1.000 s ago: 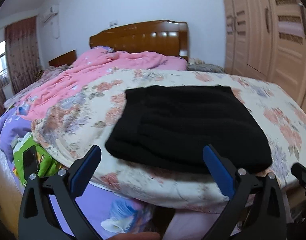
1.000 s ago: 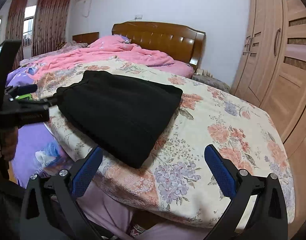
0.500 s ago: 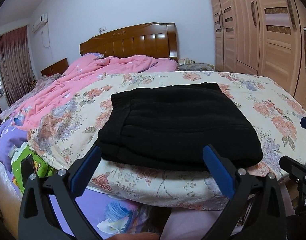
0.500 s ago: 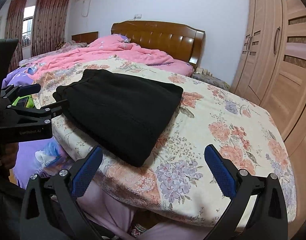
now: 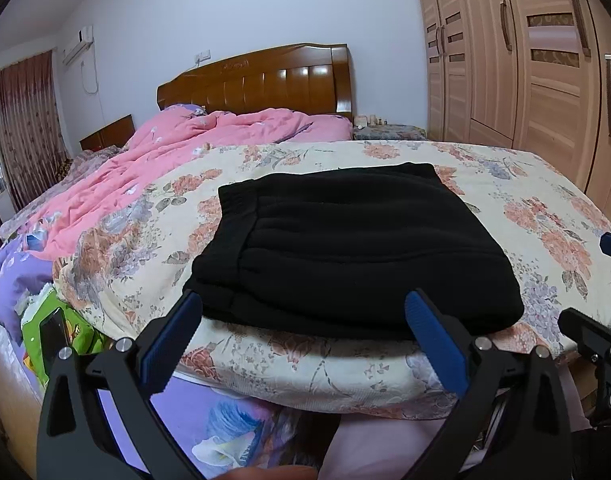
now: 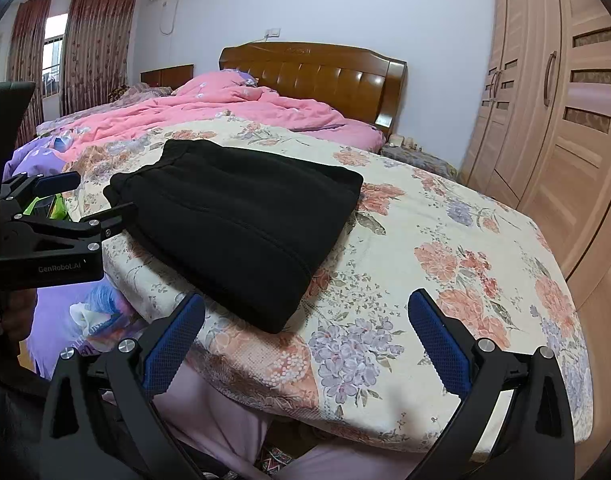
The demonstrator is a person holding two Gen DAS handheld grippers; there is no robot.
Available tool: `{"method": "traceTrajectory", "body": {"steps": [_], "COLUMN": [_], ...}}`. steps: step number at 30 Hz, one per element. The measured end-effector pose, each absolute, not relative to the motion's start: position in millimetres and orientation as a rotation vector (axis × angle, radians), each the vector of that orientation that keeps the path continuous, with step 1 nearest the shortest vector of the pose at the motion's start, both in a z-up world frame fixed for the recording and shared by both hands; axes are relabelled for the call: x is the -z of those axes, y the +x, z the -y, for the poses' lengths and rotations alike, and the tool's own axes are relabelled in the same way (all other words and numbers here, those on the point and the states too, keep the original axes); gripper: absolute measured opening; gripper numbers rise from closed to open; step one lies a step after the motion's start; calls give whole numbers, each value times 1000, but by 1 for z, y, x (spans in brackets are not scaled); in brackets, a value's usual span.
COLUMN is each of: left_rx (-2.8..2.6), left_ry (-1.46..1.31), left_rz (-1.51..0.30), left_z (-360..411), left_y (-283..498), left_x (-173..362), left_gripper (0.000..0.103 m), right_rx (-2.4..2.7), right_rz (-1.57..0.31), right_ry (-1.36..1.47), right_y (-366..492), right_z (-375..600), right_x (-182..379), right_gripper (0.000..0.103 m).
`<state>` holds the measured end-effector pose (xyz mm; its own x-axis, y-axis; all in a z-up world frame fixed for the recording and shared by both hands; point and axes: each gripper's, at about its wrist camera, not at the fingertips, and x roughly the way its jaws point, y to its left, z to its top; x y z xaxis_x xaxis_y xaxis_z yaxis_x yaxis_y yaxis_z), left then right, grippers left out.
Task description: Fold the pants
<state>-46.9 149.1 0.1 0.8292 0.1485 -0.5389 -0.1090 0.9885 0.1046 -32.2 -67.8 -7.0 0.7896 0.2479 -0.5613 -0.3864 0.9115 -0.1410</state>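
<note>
Pants (image 5: 345,252), folded into a black rectangle, lie on the floral quilt (image 5: 545,216) at 12 o'clock of the left gripper (image 5: 305,312). Right gripper (image 6: 305,312) sits at their 4 o'clock. Both jaws stand apart, holding nothing.

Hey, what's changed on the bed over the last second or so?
Only the left gripper shifted: its view swung right and leveled, and in the right wrist view it edged toward the pants' waistband corner. Nothing was grasped or released. The folded black pants lie unmoved on the floral quilt; both grippers stayed open.
</note>
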Motion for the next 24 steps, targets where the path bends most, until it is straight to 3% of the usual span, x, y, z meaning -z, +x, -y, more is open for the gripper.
{"method": "traceTrajectory", "body": {"steps": [24], "left_rx": [-136], "left_ry": [65], "left_rz": [-583], "left_z": [-150], "left_y": [-47], "left_x": [1], "left_gripper": [102], "right_rx": [-345], "right_rz": [-565], "right_ry": [-253], "right_y": [-32], "right_z": [68], "right_x": [6], "right_gripper": [99]}}
